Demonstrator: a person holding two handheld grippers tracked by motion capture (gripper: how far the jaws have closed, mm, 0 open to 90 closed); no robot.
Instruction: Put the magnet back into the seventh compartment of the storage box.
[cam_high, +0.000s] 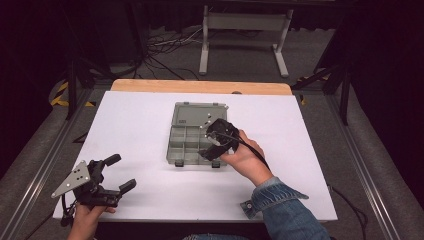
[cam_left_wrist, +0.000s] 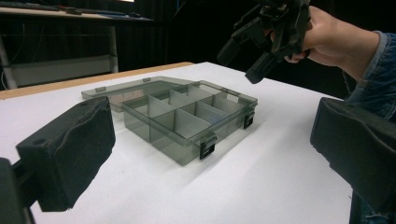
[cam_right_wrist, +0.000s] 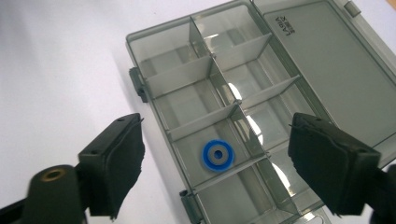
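The white bench (cam_high: 150, 130) carries a smoky grey, see-through compartment box (cam_right_wrist: 224, 116), rectangular, with thin partition walls that split its tray into small cells in two rows. Its flat lid (cam_right_wrist: 327, 70) lies folded open beyond the tray, bearing a small printed label, and dark latches sit along the tray's front edge. The right hand-held gripper (cam_right_wrist: 215, 163) hangs directly above the box, its black padded jaws spread wide with nothing pressed between them. Straight below that gap, in one cell of the row nearer the latches, lies a small blue ring with a grey centre (cam_right_wrist: 217, 155), flat on the cell floor. The other cells in sight look bare. The left hand-held gripper (cam_high: 122, 172) rests low at the bench's near corner, well apart from the box, jaws wide and holding nothing.
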